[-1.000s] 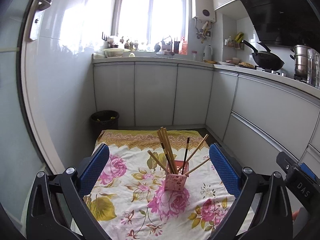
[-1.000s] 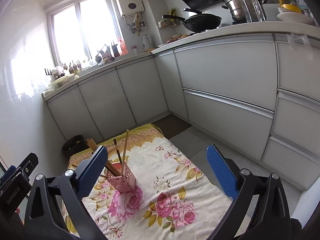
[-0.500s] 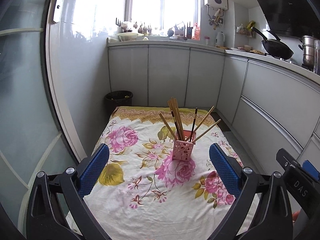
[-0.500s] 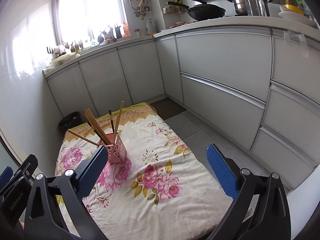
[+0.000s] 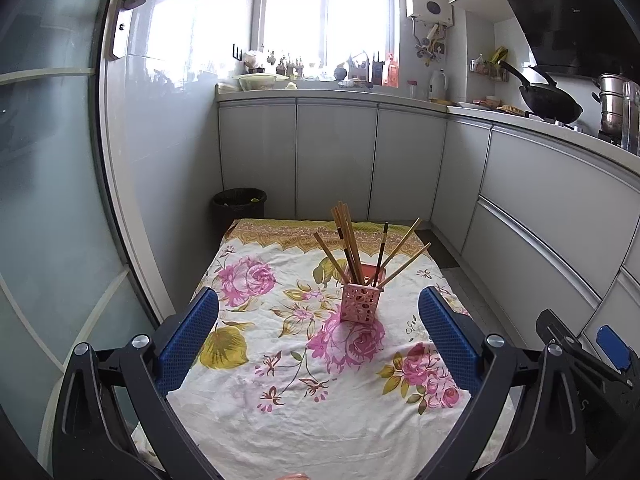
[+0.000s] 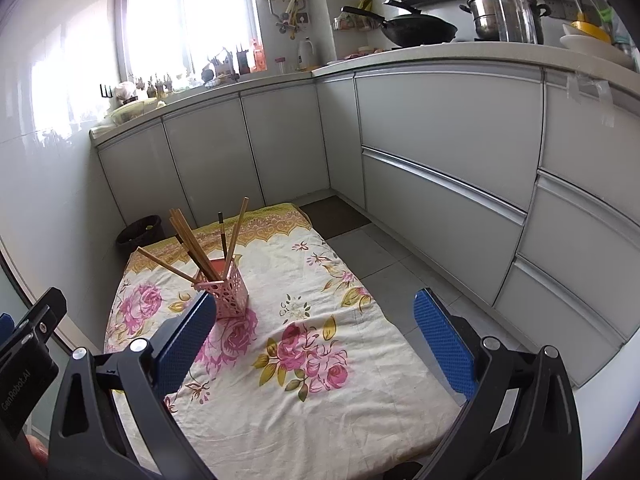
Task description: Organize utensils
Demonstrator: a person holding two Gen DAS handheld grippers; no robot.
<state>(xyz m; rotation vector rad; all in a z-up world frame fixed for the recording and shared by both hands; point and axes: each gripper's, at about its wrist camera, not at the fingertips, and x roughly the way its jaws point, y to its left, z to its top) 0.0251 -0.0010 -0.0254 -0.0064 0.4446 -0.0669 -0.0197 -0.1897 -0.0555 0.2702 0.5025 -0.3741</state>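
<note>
I find both grippers, left (image 5: 318,328) and right (image 6: 310,328), spread wide and empty. The pink holder (image 5: 360,302) of upright chopsticks (image 5: 348,240) stands frame-centre ahead of my left, which looks nearer.

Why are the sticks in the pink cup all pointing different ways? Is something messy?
A little messy. The chopsticks in the pink holder fan out at different angles instead of standing together, and one dark chopstick is mixed among the wooden ones. The holder itself stands upright on the floral cloth. Nothing is spilled or broken.
</note>
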